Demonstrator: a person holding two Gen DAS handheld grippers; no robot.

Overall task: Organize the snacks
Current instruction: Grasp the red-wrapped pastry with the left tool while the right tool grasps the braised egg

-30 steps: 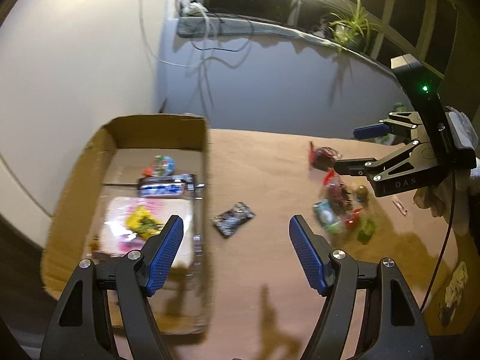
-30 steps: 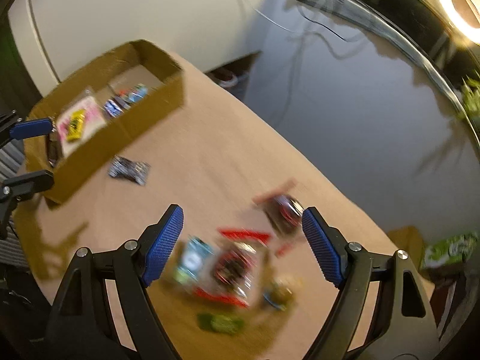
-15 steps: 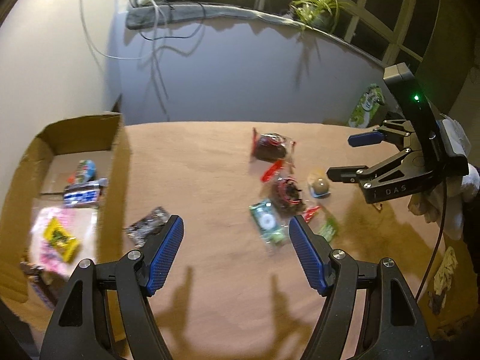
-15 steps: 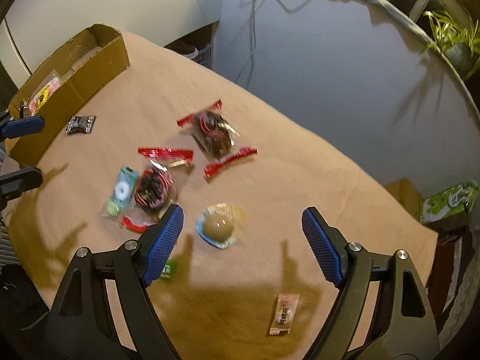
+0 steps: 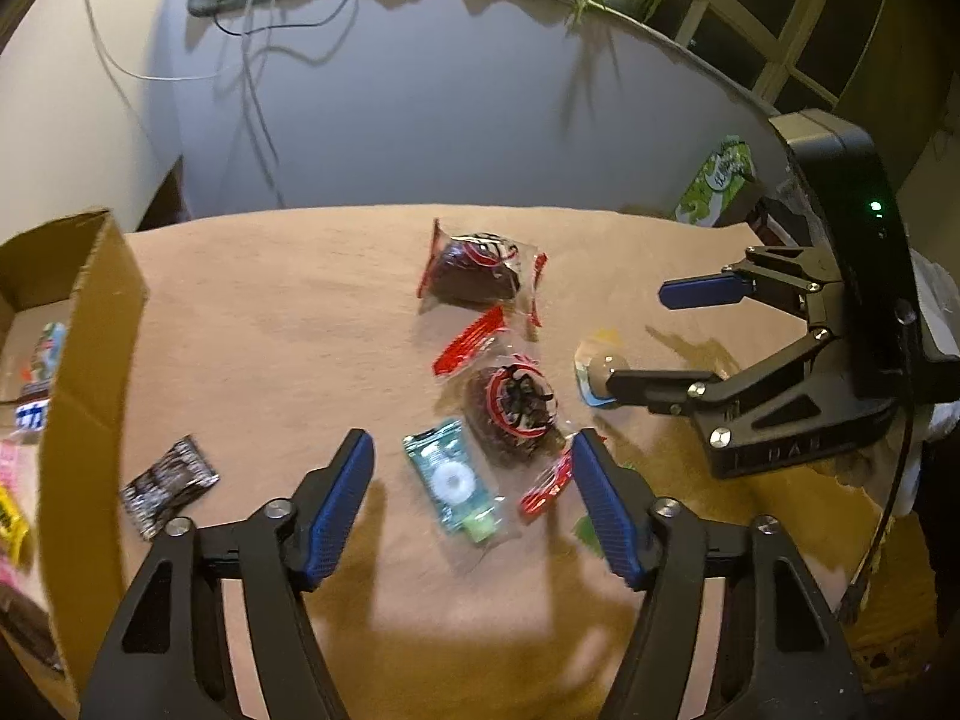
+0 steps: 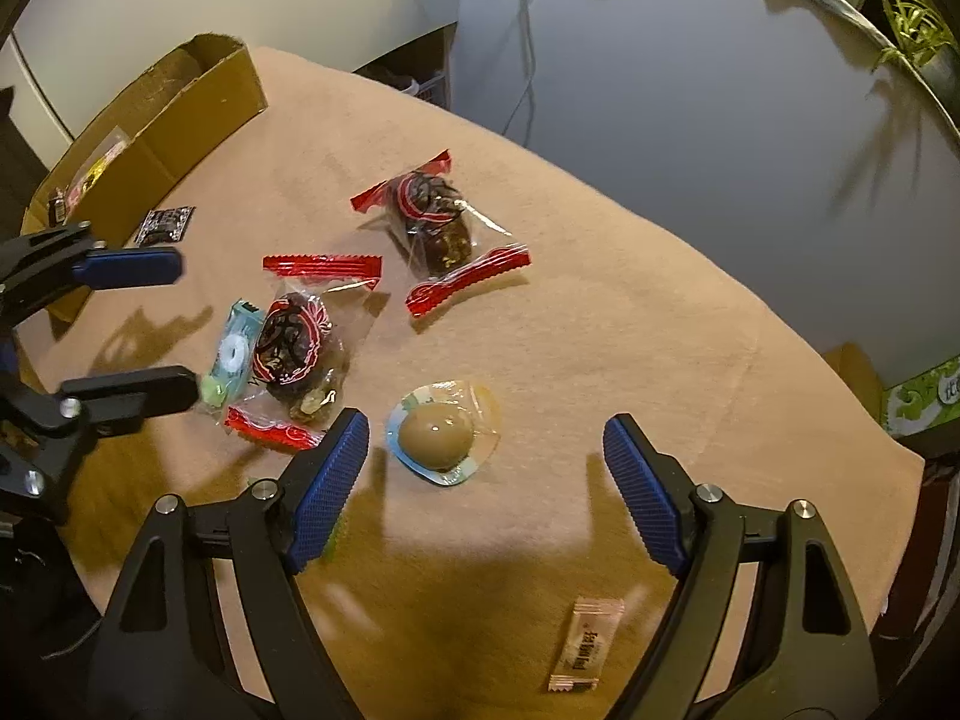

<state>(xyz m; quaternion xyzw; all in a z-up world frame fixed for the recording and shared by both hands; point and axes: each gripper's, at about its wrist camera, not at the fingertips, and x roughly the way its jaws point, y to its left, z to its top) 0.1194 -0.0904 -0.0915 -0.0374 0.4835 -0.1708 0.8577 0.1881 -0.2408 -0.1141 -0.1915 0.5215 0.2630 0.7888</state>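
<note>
On desk, between wide-open, empty right tongs: egg pack, light, slick, squashable; grip across middle. Left tongs gape empty over mint. Box at 9 o'clock.

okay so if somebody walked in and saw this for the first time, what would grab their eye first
Probably the cluster of red-edged snack packets in the middle of the tan tablecloth, with a teal ring-candy packet beside them. Next, the wrapped brown egg lying just ahead of the open right gripper, and the open left gripper over the teal packet. At the table's left edge sits a cardboard box already holding snacks.
</note>
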